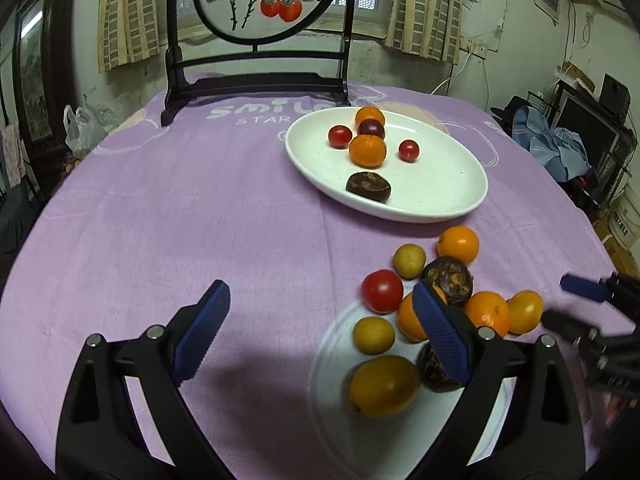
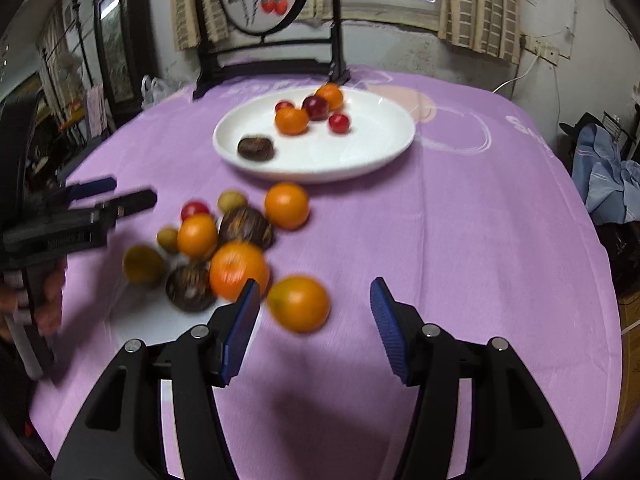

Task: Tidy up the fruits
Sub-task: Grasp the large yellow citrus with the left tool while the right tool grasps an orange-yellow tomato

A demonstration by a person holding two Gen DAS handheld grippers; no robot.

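Six fruits lie on the white oval plate (image 1: 440, 196), which sits on the lilac tablecloth (image 1: 180, 208) toward 12 o'clock from both grippers: two oranges, two small red ones, a dark plum-coloured one and a flat brown wrinkled one (image 1: 368, 187) nearest its front rim. Behind the plate stands a dark wooden screen (image 1: 256, 76) with a round painted panel of red fruit, and checked curtains (image 1: 128, 12) hang on the wall beyond.

On the cloth, just short of the plate, a loose cluster of fruit (image 2: 224, 240) is bunched together, many pieces touching: smooth round oranges, a glossy red tomato-like fruit (image 1: 382, 291), small dull yellow-green ones, a larger yellow oval one (image 1: 384, 386) and dark, rough-skinned brown ones.

Seen from the left wrist, the left gripper (image 1: 316, 332) is spread wide with nothing between its ribbed blue pads; its right-hand finger crosses in front of an orange and a brown fruit, hiding part of each, and the cluster sits at about 1 o'clock. Seen from the right wrist, the right gripper (image 2: 314, 328) is also wide and holds nothing; one blurred orange (image 2: 298, 303) lies just inside its left finger, with the cluster at about 10 o'clock.
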